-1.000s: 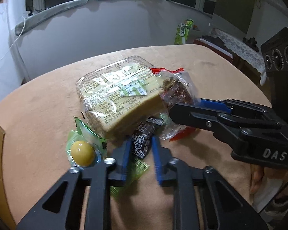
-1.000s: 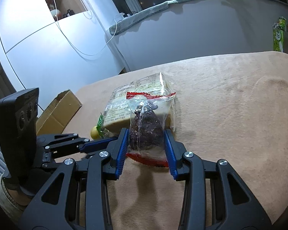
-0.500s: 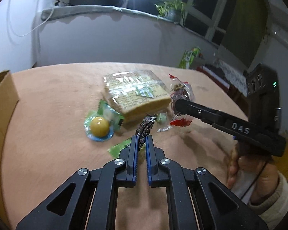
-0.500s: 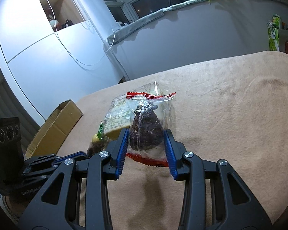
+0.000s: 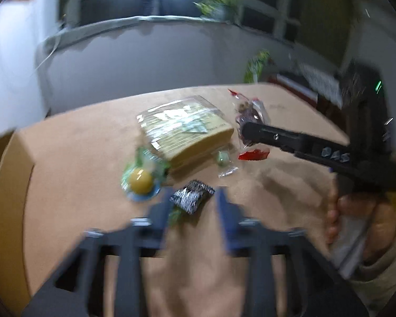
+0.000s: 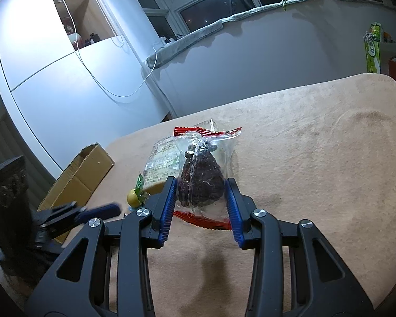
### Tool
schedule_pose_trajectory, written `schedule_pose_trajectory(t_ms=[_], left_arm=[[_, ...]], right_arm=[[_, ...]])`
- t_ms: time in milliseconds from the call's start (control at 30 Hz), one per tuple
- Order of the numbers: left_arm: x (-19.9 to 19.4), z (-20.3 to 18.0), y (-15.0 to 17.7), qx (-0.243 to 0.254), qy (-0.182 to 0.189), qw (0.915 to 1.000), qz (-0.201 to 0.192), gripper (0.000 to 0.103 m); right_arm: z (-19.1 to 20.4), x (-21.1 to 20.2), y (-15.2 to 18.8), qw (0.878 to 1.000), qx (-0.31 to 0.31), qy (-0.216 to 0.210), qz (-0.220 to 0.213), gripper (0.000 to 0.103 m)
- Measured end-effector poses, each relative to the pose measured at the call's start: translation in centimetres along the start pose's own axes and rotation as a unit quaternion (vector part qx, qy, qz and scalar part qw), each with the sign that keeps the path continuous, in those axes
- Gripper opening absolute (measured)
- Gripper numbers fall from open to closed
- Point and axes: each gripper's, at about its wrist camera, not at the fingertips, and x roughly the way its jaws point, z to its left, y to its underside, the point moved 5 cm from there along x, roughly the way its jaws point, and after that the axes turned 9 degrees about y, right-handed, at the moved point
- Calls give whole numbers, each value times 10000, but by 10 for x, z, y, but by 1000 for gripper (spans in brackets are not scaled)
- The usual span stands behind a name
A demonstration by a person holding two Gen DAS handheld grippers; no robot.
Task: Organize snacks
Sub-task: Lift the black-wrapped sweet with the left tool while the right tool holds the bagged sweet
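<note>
In the left wrist view, which is blurred, we see our left gripper [image 5: 194, 206] with its jaws parted; they have just been opening. A small black packet with white print [image 5: 192, 196] lies in the gap on the tan tablecloth [image 5: 74, 163], and the blue pads do not press on it. Just beyond it to the left sits a yellow ball-shaped sweet in a clear and green wrapper [image 5: 140, 180]. Farther off lies a flat block of pale sliced cake in clear film with green and white print [image 5: 184, 129]. A small clear wrapper with a green sweet [image 5: 222, 159] lies at the near right corner of that block. To the right, the right gripper [image 5: 246, 132] reaches in from the right edge and holds a clear bag with red ends and a dark brown lump inside [image 5: 249, 116]. A hand [image 5: 361, 219] grips its handle. A cardboard edge [image 5: 10, 174] shows at the far left.

In the right wrist view, sharp, we see our right gripper [image 6: 201, 195] with its jaws at a middling width, both ribbed blue pads pressed on the dark lump in the red-ended bag [image 6: 202, 177], which stands upright with its lower red seal on the cloth [image 6: 316, 158]. Behind it lies the cake block [image 6: 162, 158], and left of that the yellow sweet [image 6: 133, 197]. An open cardboard box [image 6: 79, 177] sits at the table's left edge. The left gripper [image 6: 100, 210] shows blurred at the near left.
</note>
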Motion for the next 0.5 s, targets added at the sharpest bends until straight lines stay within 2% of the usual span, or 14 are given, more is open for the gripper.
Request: schedule_pose_trajectory(t_ms=[67, 167, 233, 267, 500], left_arm=[[19, -4, -5, 364, -32, 9992, 142, 51], [39, -2, -4, 442, 89, 9975, 548, 49], [45, 0, -6, 404, 158, 9968, 671, 39], [45, 3, -7, 343, 187, 9970, 669, 24], [39, 4, -9, 217, 220, 9980, 543, 24]], right_arm=[[0, 0, 0, 10000, -7, -2, 15, 39], [1, 0, 0, 10000, -13, -29, 24, 39], [0, 1, 0, 10000, -3, -45, 20, 39], [1, 1, -1, 10000, 0, -53, 15, 39], [-1, -1, 0, 9999, 21, -94, -47, 39]])
